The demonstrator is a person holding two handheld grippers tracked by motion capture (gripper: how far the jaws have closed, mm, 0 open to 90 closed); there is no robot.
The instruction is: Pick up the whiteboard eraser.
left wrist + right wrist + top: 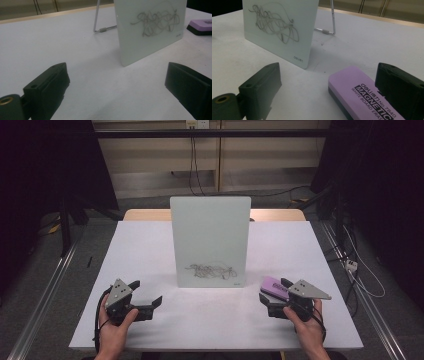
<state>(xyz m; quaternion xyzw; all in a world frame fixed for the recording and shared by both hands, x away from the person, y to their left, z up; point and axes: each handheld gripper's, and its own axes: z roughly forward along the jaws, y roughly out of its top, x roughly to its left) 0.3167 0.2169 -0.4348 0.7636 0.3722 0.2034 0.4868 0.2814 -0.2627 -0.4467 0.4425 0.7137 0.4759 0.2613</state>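
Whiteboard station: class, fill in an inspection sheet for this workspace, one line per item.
Surface: white tabletop, a few faint specks.
Job's things: small glass whiteboard upright on a wire stand, grey scribble low on its face; purple magnetic whiteboard eraser lying flat between the right gripper's open jaws.
Clutter: nothing seen.
Grippers: left gripper open, nothing between its jaws; right gripper open, not yet pressing the eraser.
Cables: black lead from each gripper; wires on the floor.
Surroundings: dark curtains, metal rails, pale wall.
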